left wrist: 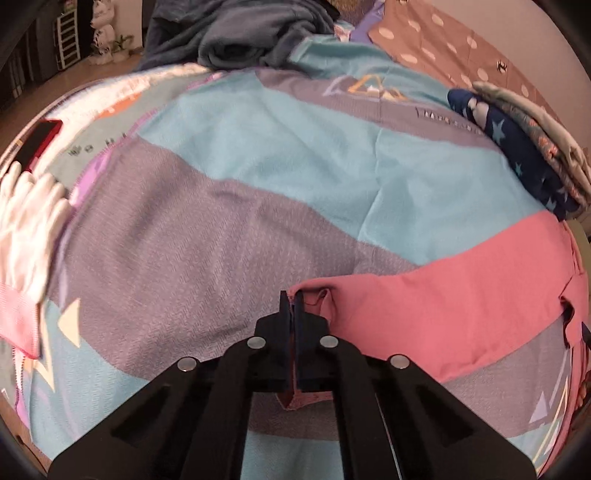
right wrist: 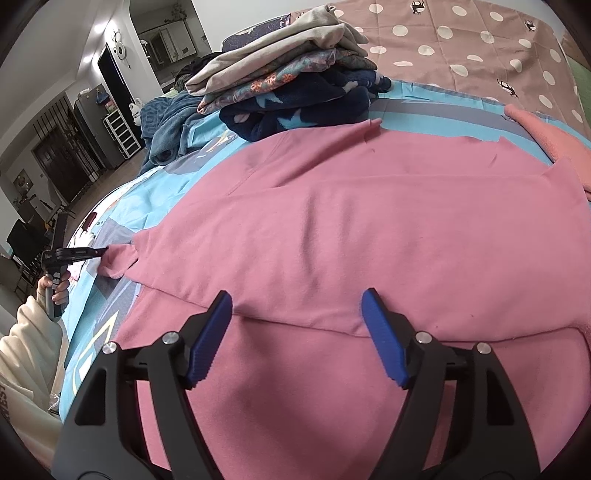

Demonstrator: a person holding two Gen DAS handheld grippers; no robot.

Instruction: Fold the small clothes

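Observation:
A pink garment (right wrist: 332,221) lies spread flat on the bed, with one layer folded over along an edge near my right gripper. My right gripper (right wrist: 297,306) is open and empty, its blue pads (right wrist: 214,332) just above the fold edge. My left gripper (left wrist: 294,301) is shut on the end of the garment's sleeve (left wrist: 424,317) and holds it pulled out to the left. It also shows in the right wrist view (right wrist: 101,252), clamped on the sleeve tip.
A stack of folded clothes (right wrist: 295,81) sits at the back of the bed; it shows in the left wrist view (left wrist: 528,147) too. White gloves (left wrist: 29,218) and a red-edged phone (left wrist: 37,144) lie at the left. A blue blanket (left wrist: 236,33) is heaped at the far end.

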